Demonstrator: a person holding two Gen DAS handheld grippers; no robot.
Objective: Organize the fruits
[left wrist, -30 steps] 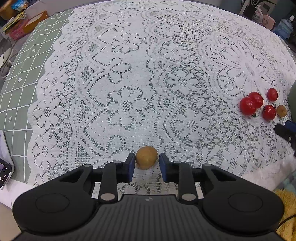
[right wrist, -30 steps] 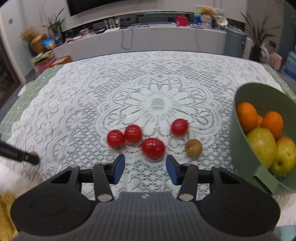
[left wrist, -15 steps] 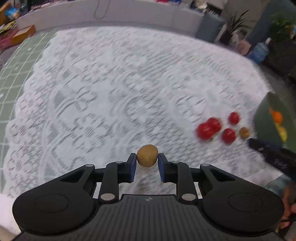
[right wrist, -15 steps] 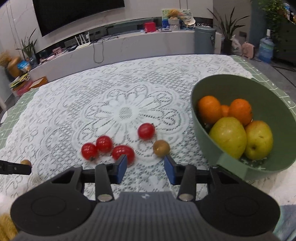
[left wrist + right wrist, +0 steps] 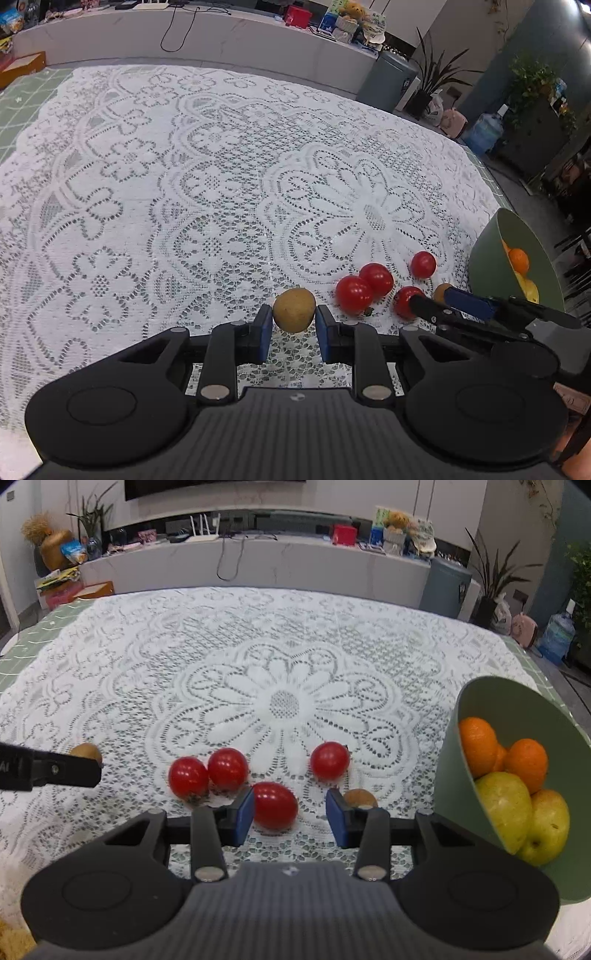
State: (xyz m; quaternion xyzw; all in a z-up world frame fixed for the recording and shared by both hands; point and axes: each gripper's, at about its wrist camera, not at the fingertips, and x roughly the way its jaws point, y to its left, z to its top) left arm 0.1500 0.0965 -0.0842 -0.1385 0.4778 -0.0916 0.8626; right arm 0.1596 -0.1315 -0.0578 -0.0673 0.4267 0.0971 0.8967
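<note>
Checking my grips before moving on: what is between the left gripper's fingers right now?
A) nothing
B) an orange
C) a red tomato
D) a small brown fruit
D: the left gripper is shut on a small brown fruit, lifted clear of the lace tablecloth.

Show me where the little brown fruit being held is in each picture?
Left wrist view: the little brown fruit sits low in the middle, pinched between the blue pads of the left hand-held gripper.
Right wrist view: it peeks out at the far left edge, behind a dark finger of that gripper.
Shared landmark: the green bowl of oranges, at the right in both.
</note>
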